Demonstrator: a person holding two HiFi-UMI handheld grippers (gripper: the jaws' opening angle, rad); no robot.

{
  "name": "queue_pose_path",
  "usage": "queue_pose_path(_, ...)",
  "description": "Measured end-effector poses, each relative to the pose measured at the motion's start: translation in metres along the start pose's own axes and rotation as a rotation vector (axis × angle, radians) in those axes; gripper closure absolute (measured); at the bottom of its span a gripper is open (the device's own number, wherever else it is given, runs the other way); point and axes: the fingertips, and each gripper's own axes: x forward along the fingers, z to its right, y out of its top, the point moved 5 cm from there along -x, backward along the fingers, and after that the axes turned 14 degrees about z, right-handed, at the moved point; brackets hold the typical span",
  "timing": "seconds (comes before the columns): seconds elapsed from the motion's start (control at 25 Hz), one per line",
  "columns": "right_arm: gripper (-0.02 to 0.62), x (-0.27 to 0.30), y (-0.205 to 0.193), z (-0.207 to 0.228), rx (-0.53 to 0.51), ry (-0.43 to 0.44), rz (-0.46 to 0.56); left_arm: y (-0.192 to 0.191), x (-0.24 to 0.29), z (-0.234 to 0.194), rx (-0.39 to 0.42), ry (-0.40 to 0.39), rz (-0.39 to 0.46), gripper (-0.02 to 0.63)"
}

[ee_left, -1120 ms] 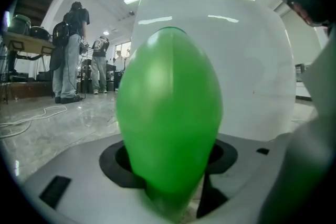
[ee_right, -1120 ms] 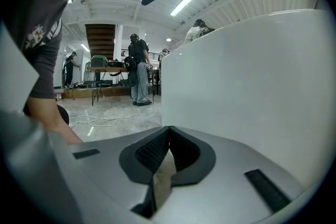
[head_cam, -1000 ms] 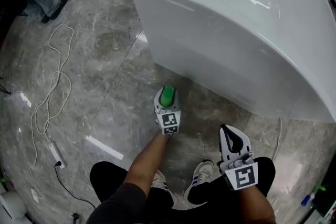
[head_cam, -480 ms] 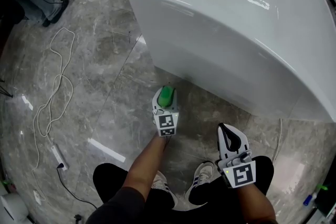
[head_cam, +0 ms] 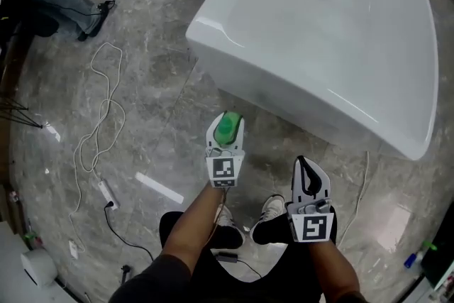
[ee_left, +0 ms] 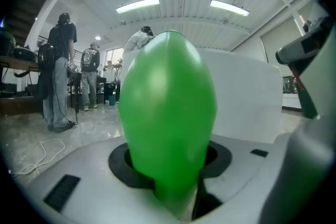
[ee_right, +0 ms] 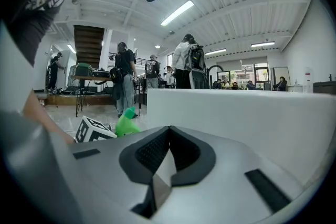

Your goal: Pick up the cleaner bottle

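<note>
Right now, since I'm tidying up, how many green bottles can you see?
1. The green bottle is clamped in the left gripper, beside the bathtub. Others could be hidden behind it.

left hand-held gripper (head_cam: 227, 123) + green cleaner bottle (head_cam: 228, 130): raised higher | right hand-held gripper (head_cam: 304, 168): raised too

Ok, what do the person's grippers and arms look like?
The left gripper and right gripper are pale grey plastic with black jaw pads, each carrying a cube of black-and-white square markers. Forearms are bare; a dark grey sleeve covers the left upper arm.
</note>
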Motion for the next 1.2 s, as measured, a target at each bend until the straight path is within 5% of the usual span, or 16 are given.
queue_pose_path(0.36, 0.580, -0.010, 0.256, 0.024, 0.004, -0.023, 0.047, 0.308, -0.010, 0.036, 0.008, -0.015, 0.043, 0.428)
queue_pose_path(0.56, 0.580, -0.026, 0.371, 0.044, 0.028, -0.056, 0.082, 0.452, -0.023, 0.059, -0.065, 0.009, 0.043, 0.428)
queue_pose_path(0.8, 0.580, -0.055, 0.443, 0.058, 0.019, -0.105, 0.104, 0.551, -0.046, 0.077, -0.053, -0.003, 0.066, 0.428)
queue_pose_path(1.2, 0.580, -0.061, 0.522, 0.078, -0.072, -0.272, 0.216, 0.623, -0.053, 0.105, -0.077, -0.182, 0.093, 0.428)
